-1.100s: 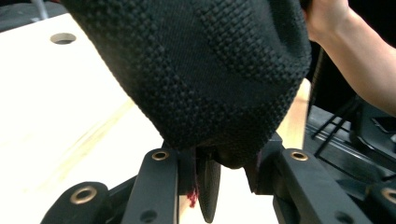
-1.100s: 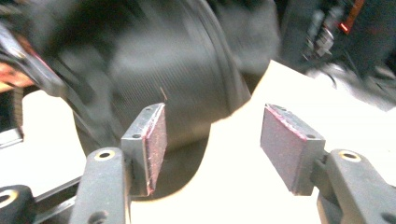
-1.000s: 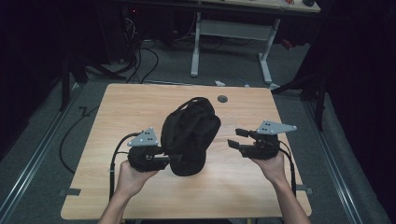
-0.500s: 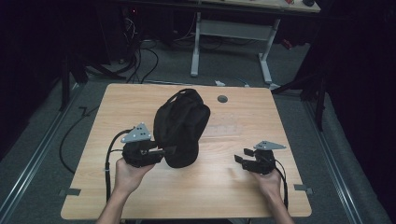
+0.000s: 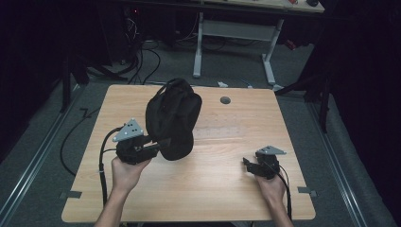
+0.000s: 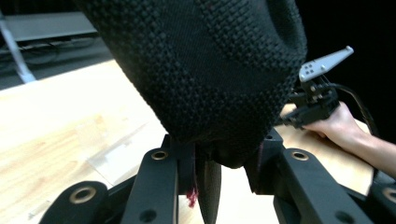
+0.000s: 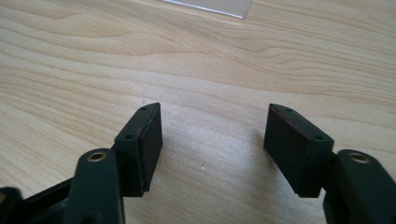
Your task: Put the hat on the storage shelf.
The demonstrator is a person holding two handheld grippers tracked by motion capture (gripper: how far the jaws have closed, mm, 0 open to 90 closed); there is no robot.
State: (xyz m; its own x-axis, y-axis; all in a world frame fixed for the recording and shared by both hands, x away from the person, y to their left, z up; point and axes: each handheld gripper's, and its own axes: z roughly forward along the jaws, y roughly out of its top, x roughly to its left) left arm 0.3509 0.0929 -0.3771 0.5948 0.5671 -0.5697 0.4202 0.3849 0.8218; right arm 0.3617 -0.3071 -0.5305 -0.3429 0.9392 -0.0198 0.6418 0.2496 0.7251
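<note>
A black mesh fabric bag (image 5: 172, 118) hangs tilted above the wooden table (image 5: 142, 198), its lower end pinched in my left gripper (image 5: 163, 142). In the left gripper view the jaws are shut on a fold of the bag (image 6: 201, 70) at its bottom, and my left gripper (image 6: 205, 161) sits right under it. My right gripper (image 5: 248, 163) rests low over the table's front right, apart from the bag. In the right gripper view my right gripper (image 7: 214, 140) has just been opening its jaws, with only bare wood between the pads (image 7: 148, 135).
A round grey cable hole (image 5: 225, 100) sits near the table's far edge. A clear plastic strip (image 5: 222, 132) lies flat mid-table, its edge seen as a clear strip (image 7: 210, 7) ahead of the right jaws. A white desk frame (image 5: 203, 42) and floor cables (image 5: 142, 61) lie beyond.
My right gripper has let go beside the bag and dropped to the table at the front right, jaws wider. The bag, held by the left gripper, has swung left and tilted.
</note>
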